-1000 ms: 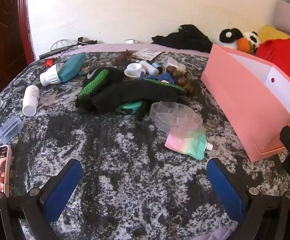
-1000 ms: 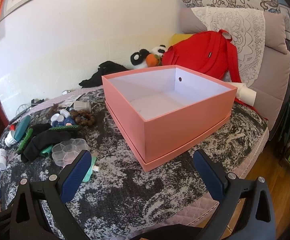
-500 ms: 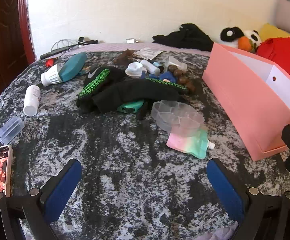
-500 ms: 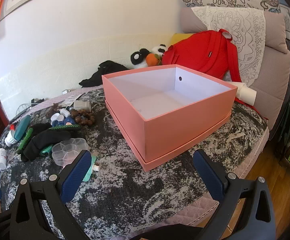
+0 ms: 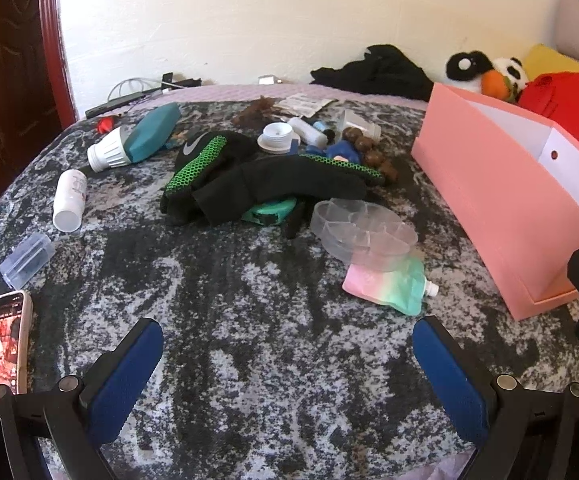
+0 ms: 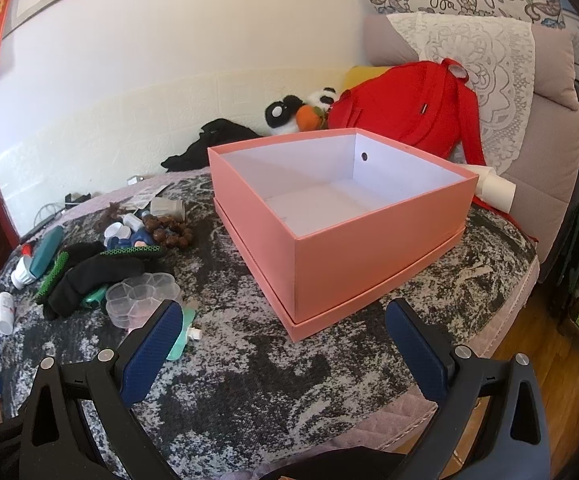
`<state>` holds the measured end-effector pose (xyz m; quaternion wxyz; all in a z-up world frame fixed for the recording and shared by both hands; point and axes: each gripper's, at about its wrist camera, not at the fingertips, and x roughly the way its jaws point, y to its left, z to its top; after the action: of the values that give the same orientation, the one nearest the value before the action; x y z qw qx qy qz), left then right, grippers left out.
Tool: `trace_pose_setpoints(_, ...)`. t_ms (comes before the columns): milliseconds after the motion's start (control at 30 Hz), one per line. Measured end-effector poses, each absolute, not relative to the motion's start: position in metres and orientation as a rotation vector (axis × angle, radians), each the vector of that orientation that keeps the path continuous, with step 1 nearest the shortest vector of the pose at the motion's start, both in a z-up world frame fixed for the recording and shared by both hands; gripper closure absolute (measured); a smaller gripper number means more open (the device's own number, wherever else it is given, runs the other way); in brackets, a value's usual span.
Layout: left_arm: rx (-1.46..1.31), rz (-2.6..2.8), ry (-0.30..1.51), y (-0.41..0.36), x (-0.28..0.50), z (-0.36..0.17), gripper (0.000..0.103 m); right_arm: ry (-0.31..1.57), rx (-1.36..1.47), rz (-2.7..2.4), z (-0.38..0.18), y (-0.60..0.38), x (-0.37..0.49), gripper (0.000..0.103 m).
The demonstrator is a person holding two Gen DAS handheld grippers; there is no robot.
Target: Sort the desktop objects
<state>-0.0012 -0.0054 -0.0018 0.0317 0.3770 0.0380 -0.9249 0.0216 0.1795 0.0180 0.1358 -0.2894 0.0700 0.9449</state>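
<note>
The box (image 5: 501, 196) sat ahead-right of the left claw (image 5: 287, 360). The gloves (image 5: 265, 180) lay ahead, the phone (image 5: 3, 344) just left.

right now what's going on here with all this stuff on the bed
A person holds two tools over a cluttered bed, sorting not yet begun. The left tool and right tool are both open and empty. The pink box has nothing in it. The black gloves, clear tray and pastel pouch lie loose.
</note>
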Motion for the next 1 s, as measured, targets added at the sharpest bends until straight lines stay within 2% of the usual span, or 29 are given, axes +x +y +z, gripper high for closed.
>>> trace_pose_setpoints(467,1.075,-2.732,0.171,-0.093,-0.024,-0.012,0.000,-0.068,-1.082,2.933,-0.016,0.115,-0.018,0.000)
trace_pose_setpoints(600,1.208,-2.762,0.096,-0.089,-0.044,-0.018,0.000,-0.101,-1.198,2.917,-0.031,0.103,-0.044,0.000)
trace_pose_setpoints(867,1.388,-2.818,-0.105,-0.069,-0.103,-0.027,0.000,0.018,-1.431,2.895,-0.059,0.092,-0.104,0.000)
trace_pose_setpoints(1000,1.466,-2.810,-0.015,-0.080,-0.132,-0.035,0.000,0.044,-1.505,2.870,-0.068,0.087,-0.125,0.000)
